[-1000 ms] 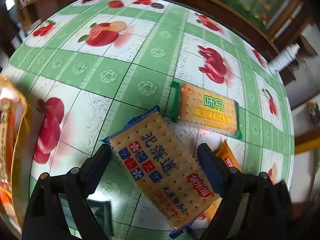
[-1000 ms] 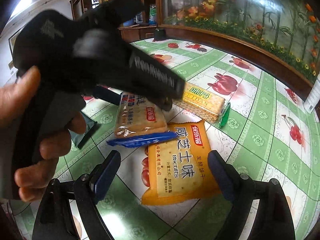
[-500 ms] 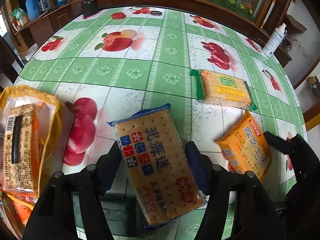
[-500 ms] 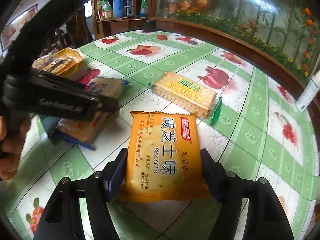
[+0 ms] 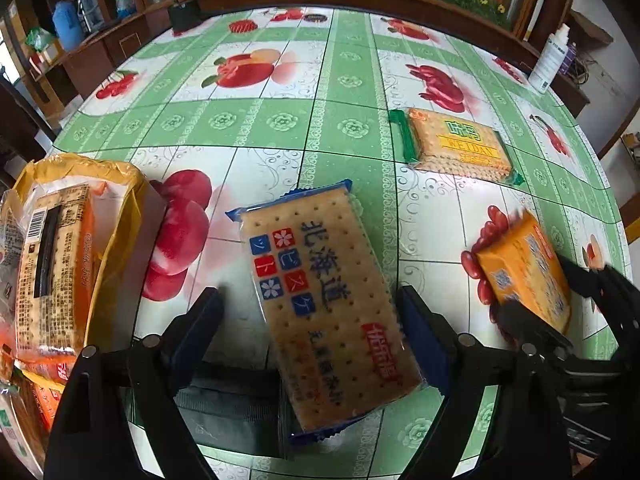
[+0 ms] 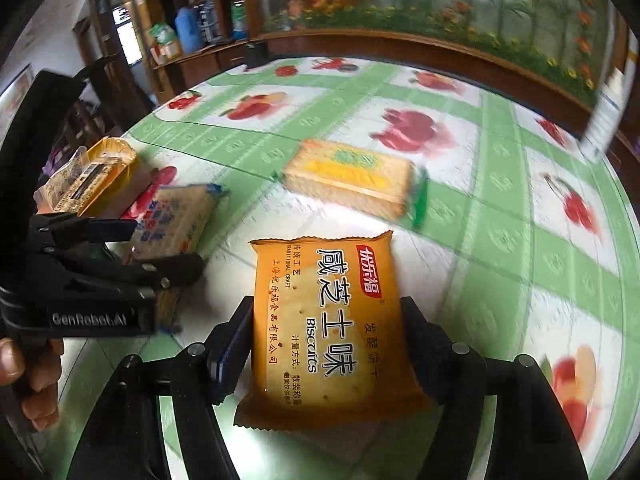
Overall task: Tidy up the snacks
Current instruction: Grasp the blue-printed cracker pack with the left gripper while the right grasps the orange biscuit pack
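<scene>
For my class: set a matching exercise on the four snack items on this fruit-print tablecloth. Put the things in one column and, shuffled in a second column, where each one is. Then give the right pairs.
Things
1. Blue-edged cracker pack
2. Orange biscuit pack
3. Green-edged cracker pack
4. Yellow bag

Places
A. Lying alone farther back on the tablecloth, no gripper near it
B. Between the fingers of the right gripper
C. At the left edge, with snack packs inside
D. Between the fingers of the left gripper, a gap showing on one side

Pairs: 1-D, 2-B, 3-A, 4-C
</scene>
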Action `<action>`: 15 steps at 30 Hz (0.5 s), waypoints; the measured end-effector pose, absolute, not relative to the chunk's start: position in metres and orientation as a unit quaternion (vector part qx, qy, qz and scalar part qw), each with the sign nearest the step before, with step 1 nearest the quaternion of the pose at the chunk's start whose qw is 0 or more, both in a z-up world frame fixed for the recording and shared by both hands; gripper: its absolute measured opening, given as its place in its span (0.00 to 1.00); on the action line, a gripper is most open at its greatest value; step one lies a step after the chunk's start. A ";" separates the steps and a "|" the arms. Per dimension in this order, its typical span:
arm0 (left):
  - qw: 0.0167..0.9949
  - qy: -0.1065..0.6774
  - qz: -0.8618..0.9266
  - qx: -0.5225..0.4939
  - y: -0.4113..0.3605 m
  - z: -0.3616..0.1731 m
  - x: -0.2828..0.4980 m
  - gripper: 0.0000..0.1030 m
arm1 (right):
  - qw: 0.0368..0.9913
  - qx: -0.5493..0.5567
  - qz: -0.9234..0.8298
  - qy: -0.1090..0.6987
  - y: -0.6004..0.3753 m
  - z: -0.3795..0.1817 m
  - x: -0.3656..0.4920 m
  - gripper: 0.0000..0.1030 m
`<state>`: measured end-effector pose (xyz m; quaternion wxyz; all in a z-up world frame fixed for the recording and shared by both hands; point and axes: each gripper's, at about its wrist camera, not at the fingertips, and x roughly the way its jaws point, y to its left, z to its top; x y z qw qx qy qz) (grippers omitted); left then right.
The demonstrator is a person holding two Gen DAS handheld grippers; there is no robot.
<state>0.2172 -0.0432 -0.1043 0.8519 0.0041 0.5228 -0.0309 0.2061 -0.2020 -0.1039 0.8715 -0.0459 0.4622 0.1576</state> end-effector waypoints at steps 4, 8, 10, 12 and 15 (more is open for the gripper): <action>0.855 0.515 -0.056 0.008 -0.055 -0.099 0.208 0.59 | 0.876 0.032 0.165 0.451 -0.225 -0.095 0.184 0.69; 0.866 0.495 -0.078 0.000 -0.060 -0.094 0.191 0.57 | 0.882 0.112 0.188 0.418 -0.252 -0.075 0.154 0.69; 0.878 0.473 -0.080 0.003 -0.060 -0.084 0.176 0.56 | 0.885 0.142 0.191 0.401 -0.264 -0.064 0.138 0.69; 0.889 0.451 -0.076 0.005 -0.058 -0.071 0.159 0.55 | 0.887 0.168 0.193 0.383 -0.273 -0.055 0.125 0.69; 0.907 0.417 -0.062 0.011 -0.051 -0.050 0.133 0.54 | 0.890 0.197 0.197 0.362 -0.284 -0.045 0.107 0.69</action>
